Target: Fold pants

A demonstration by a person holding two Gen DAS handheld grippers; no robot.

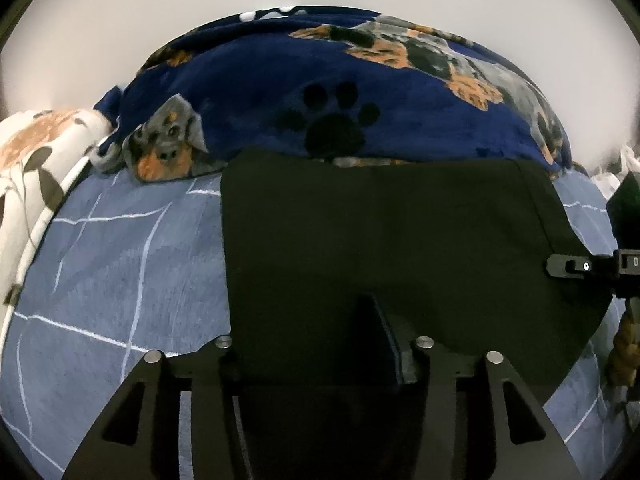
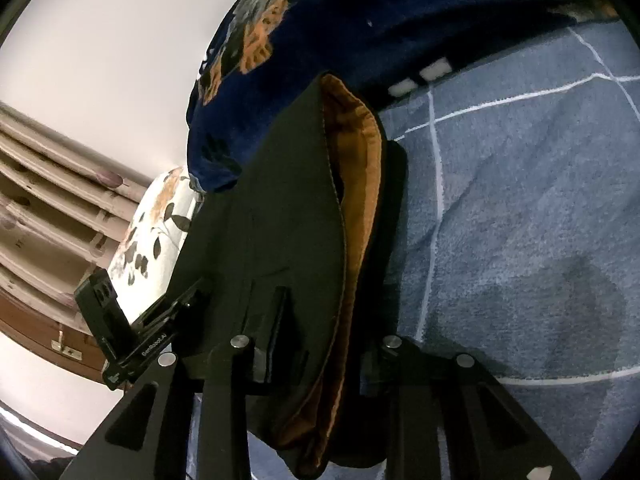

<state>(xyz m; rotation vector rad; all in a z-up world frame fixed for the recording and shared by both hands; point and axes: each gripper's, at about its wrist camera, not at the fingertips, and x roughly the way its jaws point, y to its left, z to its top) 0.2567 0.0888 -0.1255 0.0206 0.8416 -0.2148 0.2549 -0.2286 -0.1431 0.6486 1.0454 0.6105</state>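
Between both grippers' jaws, left [image 1: 320, 344] and right [image 2: 320, 344], black pants [image 1: 380, 232] hang clamped

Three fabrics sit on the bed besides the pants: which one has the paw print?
The navy fleece blanket heaped behind the black pants. It carries a black paw print and dog faces; the bedsheet is blue with white grid lines, and the cream pillow has leaves.

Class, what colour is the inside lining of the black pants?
Orange-brown lining inside the pants, showing best in the right wrist view.
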